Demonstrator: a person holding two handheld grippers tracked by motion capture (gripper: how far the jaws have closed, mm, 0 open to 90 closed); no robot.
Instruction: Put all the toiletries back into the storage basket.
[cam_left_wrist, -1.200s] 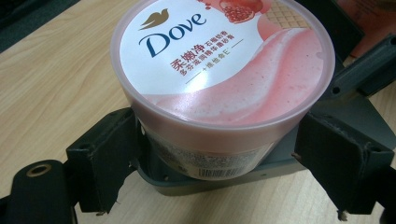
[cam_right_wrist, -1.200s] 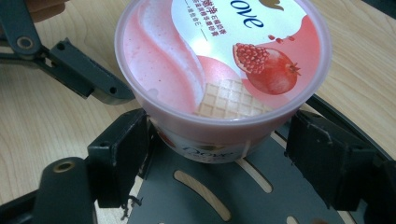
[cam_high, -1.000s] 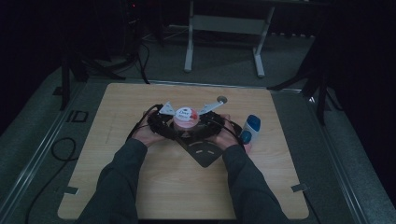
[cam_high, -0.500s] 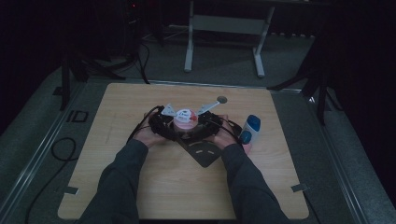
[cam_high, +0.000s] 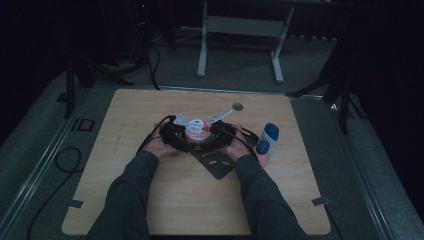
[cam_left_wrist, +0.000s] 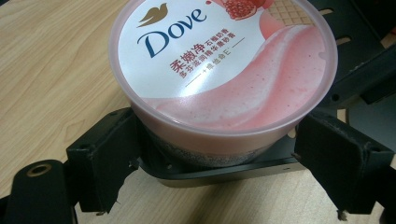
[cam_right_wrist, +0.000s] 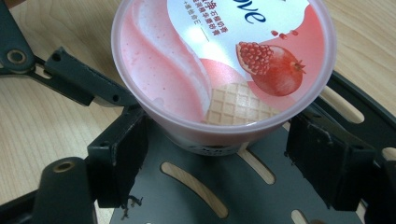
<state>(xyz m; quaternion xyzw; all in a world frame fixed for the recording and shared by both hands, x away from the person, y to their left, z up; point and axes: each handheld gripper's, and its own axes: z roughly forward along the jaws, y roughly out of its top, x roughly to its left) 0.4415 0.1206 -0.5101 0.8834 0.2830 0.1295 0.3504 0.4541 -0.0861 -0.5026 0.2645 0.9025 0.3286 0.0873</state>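
Two grippers: we bracket the Dove tub on the wooden table.
Left gripper: jaws apart, left pad touching tub wall, right pad just clear.
Right gripper: jaws apart, unclamped.
Progress: we judge approach done; clamping, lifting remain.
High view extras: blue-capped bottle.
Right gripper view extras: slotted black plate beneath tub.

dark room, grey metal stand
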